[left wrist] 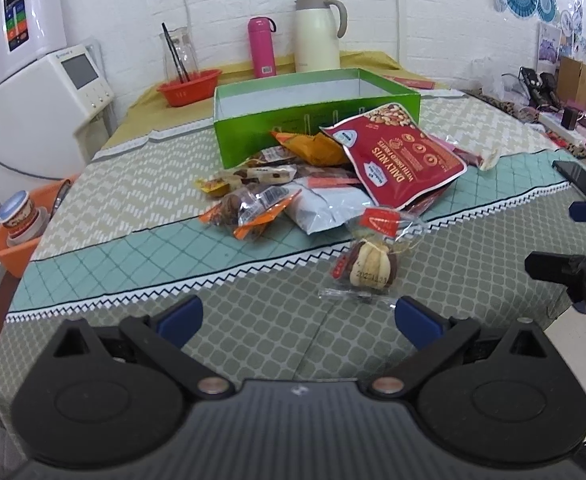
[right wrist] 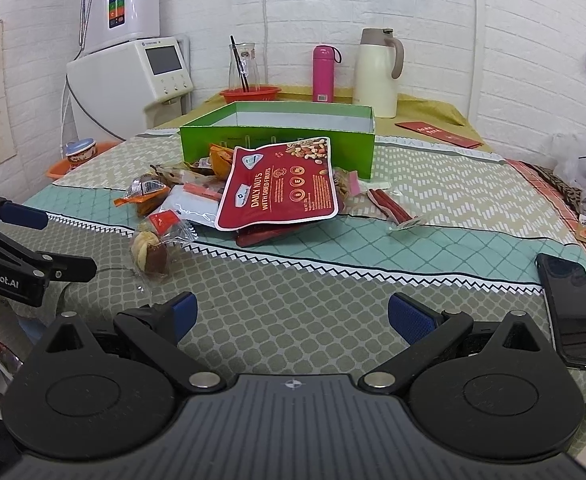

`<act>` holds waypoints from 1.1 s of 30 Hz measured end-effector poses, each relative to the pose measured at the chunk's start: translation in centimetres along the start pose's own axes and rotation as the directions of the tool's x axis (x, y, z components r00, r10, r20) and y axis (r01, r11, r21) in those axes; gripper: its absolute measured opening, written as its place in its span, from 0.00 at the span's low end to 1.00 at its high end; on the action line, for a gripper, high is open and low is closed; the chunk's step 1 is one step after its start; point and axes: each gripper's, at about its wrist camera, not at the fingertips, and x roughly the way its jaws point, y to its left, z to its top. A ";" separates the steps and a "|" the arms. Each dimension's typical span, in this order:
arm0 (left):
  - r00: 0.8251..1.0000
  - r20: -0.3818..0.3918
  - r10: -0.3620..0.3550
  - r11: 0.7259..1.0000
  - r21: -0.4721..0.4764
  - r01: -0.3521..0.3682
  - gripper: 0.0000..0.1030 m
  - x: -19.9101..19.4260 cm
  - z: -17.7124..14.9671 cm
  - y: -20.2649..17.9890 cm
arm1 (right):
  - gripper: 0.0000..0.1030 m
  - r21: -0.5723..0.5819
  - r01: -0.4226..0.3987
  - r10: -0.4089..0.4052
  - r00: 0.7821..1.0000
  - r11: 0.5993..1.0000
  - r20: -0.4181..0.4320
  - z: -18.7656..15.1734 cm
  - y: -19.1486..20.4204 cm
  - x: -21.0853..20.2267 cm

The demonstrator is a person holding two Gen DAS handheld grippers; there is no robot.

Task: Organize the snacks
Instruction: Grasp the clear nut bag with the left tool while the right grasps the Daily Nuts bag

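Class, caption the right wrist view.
Open right gripper faces red Daily Nuts pouch leaning against green cardboard box.

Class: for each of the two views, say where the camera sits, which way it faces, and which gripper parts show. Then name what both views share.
Left wrist: on the left gripper, low over the near table edge, facing the snack pile and green box; its own open fingers show, plus the right gripper at the right edge.
Right wrist: on the right gripper, same heading; open fingers show, the left gripper at left, a phone at right.
Shared: pile, box, red nut bag, pink bottle, cream jug.
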 end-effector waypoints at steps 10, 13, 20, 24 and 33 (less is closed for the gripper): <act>0.973 0.028 -0.230 0.972 -0.045 0.231 0.91 2.2 0.6 0.2 | 1.00 0.012 0.013 -0.015 0.986 1.000 0.164 0.8 -1.7 2.4; 0.963 0.008 -0.270 0.963 -0.013 0.270 0.46 3.5 1.3 -0.6 | 1.00 0.029 -0.017 0.012 0.990 0.999 0.142 1.8 -2.3 3.7; 0.959 0.015 -0.282 0.958 -0.043 0.282 0.68 5.9 1.8 -0.6 | 1.00 0.003 -0.015 0.014 0.996 1.000 0.091 4.3 -2.2 7.2; 0.955 -0.017 -0.295 0.955 -0.042 0.294 0.48 7.2 2.0 -0.5 | 1.00 -0.043 -0.033 0.037 0.994 0.999 0.099 5.8 -1.1 8.7; 0.953 0.022 -0.303 0.953 -0.001 0.303 0.42 7.9 1.9 -0.9 | 1.00 -0.194 -0.049 0.059 0.997 0.980 0.046 7.3 2.1 12.6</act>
